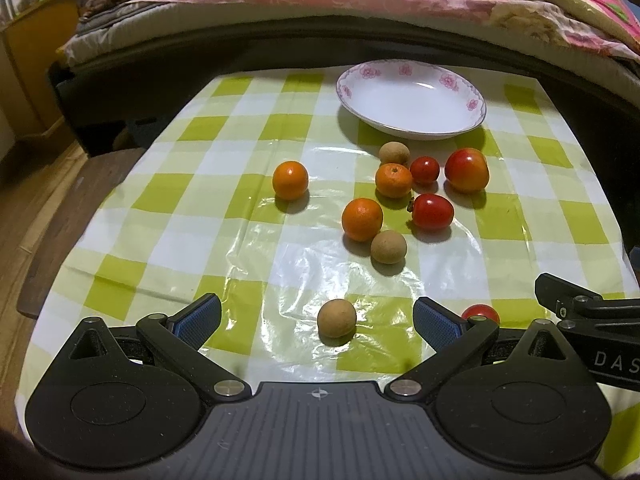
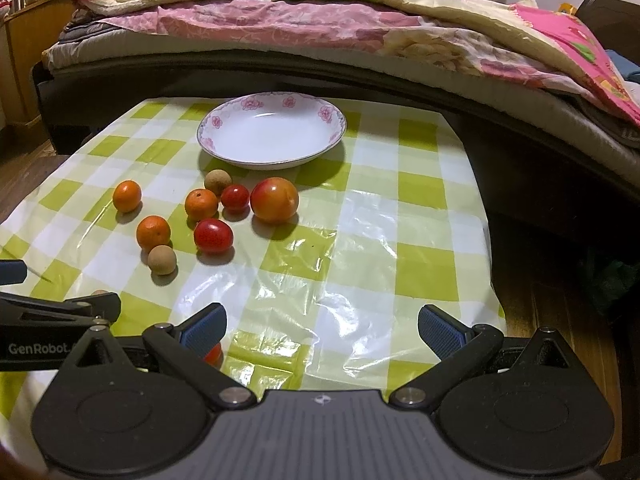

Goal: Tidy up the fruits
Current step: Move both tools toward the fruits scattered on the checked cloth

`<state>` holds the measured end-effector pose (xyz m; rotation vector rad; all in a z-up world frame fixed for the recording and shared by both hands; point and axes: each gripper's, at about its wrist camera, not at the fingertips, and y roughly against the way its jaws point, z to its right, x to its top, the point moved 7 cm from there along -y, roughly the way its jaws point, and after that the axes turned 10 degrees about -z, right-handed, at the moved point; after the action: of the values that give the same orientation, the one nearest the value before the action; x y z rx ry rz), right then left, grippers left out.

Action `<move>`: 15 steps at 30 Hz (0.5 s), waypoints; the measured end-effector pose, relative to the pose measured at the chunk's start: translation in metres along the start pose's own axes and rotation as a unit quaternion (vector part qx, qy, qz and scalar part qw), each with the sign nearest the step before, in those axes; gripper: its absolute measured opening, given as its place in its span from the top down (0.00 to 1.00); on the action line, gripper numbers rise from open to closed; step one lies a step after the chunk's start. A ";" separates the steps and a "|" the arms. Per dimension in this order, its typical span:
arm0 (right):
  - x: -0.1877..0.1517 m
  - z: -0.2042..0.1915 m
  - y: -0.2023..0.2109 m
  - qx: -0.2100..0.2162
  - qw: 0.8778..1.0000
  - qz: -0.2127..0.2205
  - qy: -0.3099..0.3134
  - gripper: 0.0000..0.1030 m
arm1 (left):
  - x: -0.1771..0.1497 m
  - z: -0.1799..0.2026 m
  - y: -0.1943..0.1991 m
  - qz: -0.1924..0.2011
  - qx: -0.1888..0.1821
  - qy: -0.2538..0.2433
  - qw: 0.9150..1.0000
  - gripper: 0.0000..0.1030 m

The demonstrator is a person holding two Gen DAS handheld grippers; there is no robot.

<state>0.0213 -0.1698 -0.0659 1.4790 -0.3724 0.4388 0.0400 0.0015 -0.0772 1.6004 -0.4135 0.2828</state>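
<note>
While the bed rises behind it, the counter bears an empty plate; fruits lie scattered just before the plate. Nearest, the left hand-held gripper gapes around a longan; the right hand-held gripper gapes, holding nothing.

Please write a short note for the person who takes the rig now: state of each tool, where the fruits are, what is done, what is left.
Left tool: open, empty, nearest brown fruit lies between its fingers.
Right tool: open, empty, over bare tablecloth.
Plate: empty, at the far side.
Fruits: three oranges, three brown fruits, three small red ones and the large red-yellow fruit, all loose on the cloth.
Done: nothing moved to the plate yet.
Left: every fruit.
</note>
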 end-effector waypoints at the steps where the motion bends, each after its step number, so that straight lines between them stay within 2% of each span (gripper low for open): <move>1: 0.000 0.000 0.000 0.000 1.000 -0.001 0.000 0.00 | 0.000 0.000 0.000 0.000 0.000 0.000 1.000 0.00; 15: -0.002 -0.003 -0.002 0.003 1.000 -0.008 0.004 0.00 | -0.002 0.000 -0.001 -0.002 0.004 -0.004 1.000 0.00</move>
<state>0.0206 -0.1674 -0.0692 1.4848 -0.3523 0.4341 0.0387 0.0021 -0.0794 1.6105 -0.4148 0.2753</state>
